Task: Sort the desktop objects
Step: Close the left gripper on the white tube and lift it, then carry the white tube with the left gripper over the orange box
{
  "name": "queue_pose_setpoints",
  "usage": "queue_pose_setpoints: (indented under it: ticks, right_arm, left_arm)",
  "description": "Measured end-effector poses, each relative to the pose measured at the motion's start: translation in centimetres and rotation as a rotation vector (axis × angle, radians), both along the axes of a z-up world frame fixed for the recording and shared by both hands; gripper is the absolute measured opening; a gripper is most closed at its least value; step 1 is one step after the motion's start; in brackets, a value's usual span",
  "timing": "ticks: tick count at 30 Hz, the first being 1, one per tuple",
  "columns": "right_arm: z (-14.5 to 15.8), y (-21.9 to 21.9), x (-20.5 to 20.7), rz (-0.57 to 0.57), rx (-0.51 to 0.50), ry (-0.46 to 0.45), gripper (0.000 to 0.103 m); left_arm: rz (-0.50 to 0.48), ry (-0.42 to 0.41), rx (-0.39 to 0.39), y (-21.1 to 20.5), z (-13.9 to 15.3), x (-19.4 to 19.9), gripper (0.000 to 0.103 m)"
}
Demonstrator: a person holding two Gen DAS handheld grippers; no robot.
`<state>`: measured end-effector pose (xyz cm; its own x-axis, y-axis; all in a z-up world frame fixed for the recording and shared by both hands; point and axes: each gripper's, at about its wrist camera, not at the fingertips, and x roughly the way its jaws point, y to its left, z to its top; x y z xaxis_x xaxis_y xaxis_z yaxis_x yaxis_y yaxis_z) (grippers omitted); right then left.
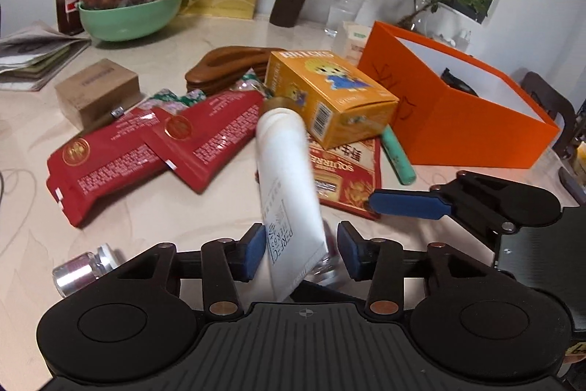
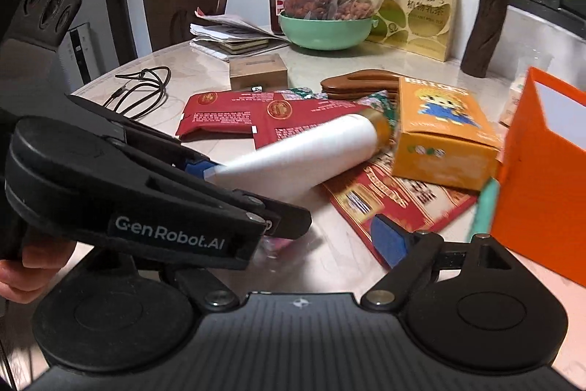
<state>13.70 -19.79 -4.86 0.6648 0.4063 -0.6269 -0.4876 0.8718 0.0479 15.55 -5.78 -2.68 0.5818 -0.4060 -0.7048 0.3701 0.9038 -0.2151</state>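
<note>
A white tube with a gold cap [image 1: 285, 178] stands tilted between the blue pads of my left gripper [image 1: 301, 250]. The pads stand wide apart, and only the left pad is near the tube's flat end. In the right wrist view the tube [image 2: 296, 156] sticks out of the left gripper above the table. My right gripper [image 2: 322, 237] is open and empty, its left finger hidden behind the left gripper; its blue pad [image 2: 388, 237] hangs over a red snack packet [image 2: 395, 200]. An open orange box [image 1: 461, 105] stands to the right.
Red packets [image 1: 154, 149], a yellow toy box [image 1: 329, 98], a teal tube [image 1: 397, 156], a brown wooden piece [image 1: 227, 68], a small cardboard box [image 1: 97, 90] and a small glitter bottle [image 1: 82, 272] lie on the marble table. A green bowl [image 1: 128, 17], papers, vase and plant stand behind.
</note>
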Motion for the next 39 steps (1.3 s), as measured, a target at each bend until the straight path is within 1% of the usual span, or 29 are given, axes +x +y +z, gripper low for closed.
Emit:
queue_pose_setpoints:
  ticks: [2,5,7,9,14,17,19,22,23,24,26,32,37,39]
  right_arm:
    - [0.2,-0.5,-0.3,-0.021,0.019,-0.001,0.09]
    - [0.7,-1.2,-0.6,-0.039,0.063,0.006,0.09]
    - [1.0,-1.2,-1.0,-0.032,0.074,-0.001,0.09]
    - [1.1,-0.7,-1.2,-0.019,0.072,-0.017,0.091]
    - [0.9,1.0,-0.3,-0.026,0.071,-0.007,0.091]
    - [0.5,1.7,0.1,-0.048,0.064,-0.007,0.091]
    - [0.1,2.0,0.5,-0.054,0.062,-0.001,0.09]
    - [-0.6,2.4,0.8,-0.056,0.026,0.002,0.087]
    - [-0.7,2.4,0.8,-0.056,0.02,0.002,0.083]
    - [-0.8,2.4,0.7,-0.053,0.024,0.008,0.077]
    - [-0.7,2.2,0.7,-0.046,0.04,0.024,0.067]
    - [-0.6,1.4,0.6,-0.072,0.045,0.023,0.063]
    - [-0.5,0.1,0.5,-0.11,0.044,0.015,0.058]
    - [-0.4,-0.5,0.6,-0.13,0.046,0.011,0.058]
  left_arm:
    - [0.026,-0.023,0.011,-0.2,0.1,-0.3,0.064]
    - [0.068,-0.022,-0.026,0.4,0.7,0.0,0.068]
    - [0.08,-0.036,-0.02,0.6,1.1,0.3,0.069]
    - [0.086,-0.053,-0.005,0.8,1.5,0.7,0.069]
    - [0.098,-0.022,-0.02,1.4,1.6,2.3,0.069]
    - [0.103,-0.021,-0.019,1.7,1.5,2.6,0.068]
    - [0.093,-0.002,-0.043,2.0,1.5,2.9,0.065]
    - [0.078,0.008,-0.053,1.9,1.3,3.3,0.065]
    - [0.073,0.008,-0.057,1.8,1.3,3.4,0.065]
    - [0.069,0.008,-0.06,1.7,1.2,3.4,0.065]
    - [0.064,0.005,-0.061,1.3,1.0,3.4,0.065]
    - [0.054,0.01,-0.078,0.4,0.6,3.7,0.068]
    - [0.055,0.011,-0.149,0.0,0.2,4.1,0.067]
    - [0.047,0.007,-0.157,-0.6,0.0,4.5,0.069]
